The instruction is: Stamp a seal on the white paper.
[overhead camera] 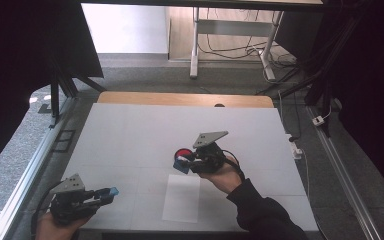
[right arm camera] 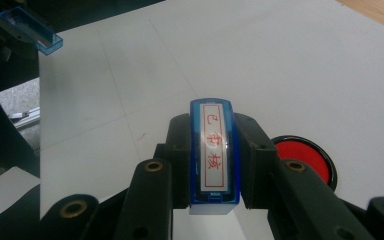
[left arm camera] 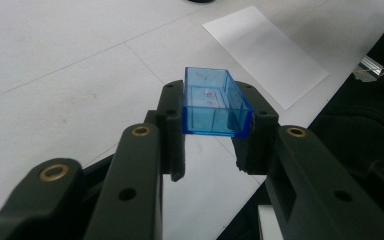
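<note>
Gripping a blue stamp [right arm camera: 214, 155] between its jaws, the right gripper [overhead camera: 184, 163] sits just beside the red ink pad [overhead camera: 183, 153], the landmark for everything else on the white table [overhead camera: 130, 135]. From the right gripper view, the stamp's label with red characters faces the camera, and the ink pad lies open just past the right-hand jaw. Over to the left gripper [overhead camera: 111, 192], well apart from the ink pad and toward the person's near-left corner: it's clamped on a clear blue cap [left arm camera: 215, 102], hollow side up, with faint red smudges inside. A sheet of white paper [overhead camera: 181, 197] lies on the table near the ink pad, on the person's side of it, and looks blank.

So, my read: the cap is already off the stamp, that part's done. Still to come, I'd guess, is inking the stamp on the ink pad, pressing it on the paper, then recapping. Whether the stamp face already carries ink, I can't tell.
</note>
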A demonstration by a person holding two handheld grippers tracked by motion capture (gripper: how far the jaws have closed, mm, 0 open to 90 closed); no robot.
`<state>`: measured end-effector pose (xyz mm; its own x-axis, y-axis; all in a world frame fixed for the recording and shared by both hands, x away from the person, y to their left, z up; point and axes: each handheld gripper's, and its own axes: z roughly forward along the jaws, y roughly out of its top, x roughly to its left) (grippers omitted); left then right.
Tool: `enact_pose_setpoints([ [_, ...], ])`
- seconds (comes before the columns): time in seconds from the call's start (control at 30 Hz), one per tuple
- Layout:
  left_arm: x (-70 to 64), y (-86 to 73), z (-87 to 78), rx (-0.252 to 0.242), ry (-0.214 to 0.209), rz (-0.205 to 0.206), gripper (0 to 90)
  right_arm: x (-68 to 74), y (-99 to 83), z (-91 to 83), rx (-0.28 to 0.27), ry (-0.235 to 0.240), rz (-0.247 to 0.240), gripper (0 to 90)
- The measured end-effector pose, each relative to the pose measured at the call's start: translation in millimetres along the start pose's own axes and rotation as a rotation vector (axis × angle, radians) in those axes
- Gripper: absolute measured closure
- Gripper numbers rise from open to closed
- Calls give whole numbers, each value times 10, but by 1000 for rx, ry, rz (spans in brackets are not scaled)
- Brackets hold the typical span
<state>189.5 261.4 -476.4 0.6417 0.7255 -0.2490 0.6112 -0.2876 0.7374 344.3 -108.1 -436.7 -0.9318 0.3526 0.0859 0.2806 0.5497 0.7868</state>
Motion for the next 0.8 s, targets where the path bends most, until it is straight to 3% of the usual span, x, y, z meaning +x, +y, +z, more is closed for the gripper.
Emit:
enact_pose_setpoints([
  [0.8,0,1,1,0,1,-1,684,194,-177,-75,37,24,-22,716],
])
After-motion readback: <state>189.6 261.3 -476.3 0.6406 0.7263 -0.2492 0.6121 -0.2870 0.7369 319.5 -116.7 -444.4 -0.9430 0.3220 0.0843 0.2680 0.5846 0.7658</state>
